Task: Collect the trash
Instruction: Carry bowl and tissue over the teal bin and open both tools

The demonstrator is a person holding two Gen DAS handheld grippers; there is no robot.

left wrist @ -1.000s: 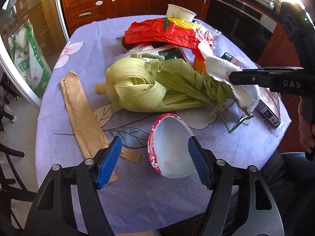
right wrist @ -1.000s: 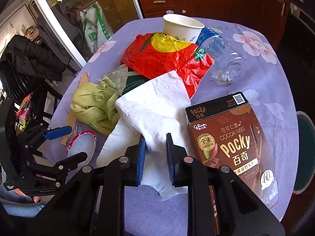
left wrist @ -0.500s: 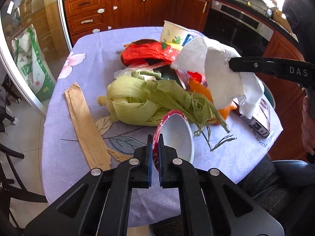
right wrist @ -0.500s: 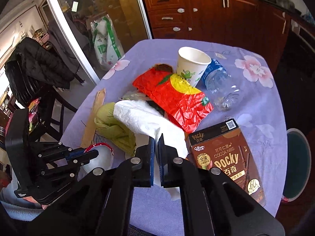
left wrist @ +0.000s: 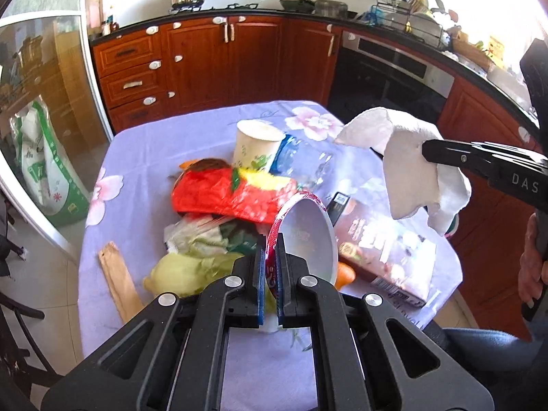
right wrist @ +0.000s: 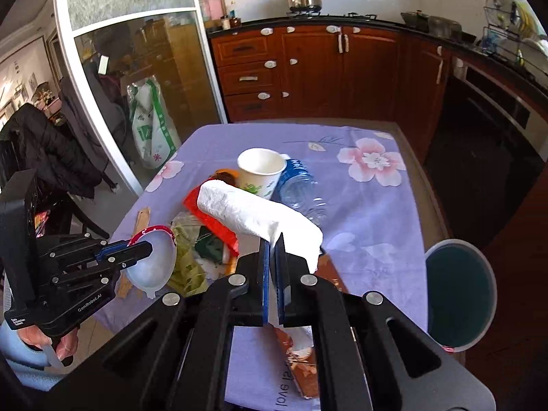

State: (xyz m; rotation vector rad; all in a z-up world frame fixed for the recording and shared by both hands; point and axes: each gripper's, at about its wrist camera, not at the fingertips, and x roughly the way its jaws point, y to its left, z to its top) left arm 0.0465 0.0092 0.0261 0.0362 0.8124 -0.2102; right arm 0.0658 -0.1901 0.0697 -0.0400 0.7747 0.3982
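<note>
My left gripper is shut on the rim of a red-rimmed white paper bowl, which hangs tilted above the table; the same bowl shows at the left of the right wrist view. My right gripper is shut on a white paper towel, lifted clear of the pile, and the towel droops from those jaws at the right of the left wrist view. Left on the purple floral tablecloth lie a red wrapper, corn husks, a paper cup, a plastic bottle and a brown snack box.
A round bin with a dark teal inside stands on the floor right of the table. A brown paper sleeve lies by the table's left edge. Wooden cabinets and an oven stand behind, with a glass sliding door at the left.
Both grippers closed, the left on the bowl's rim and the right on the paper towel, then rose with them. The bowl and towel left the table; the box beneath the towel is uncovered.
</note>
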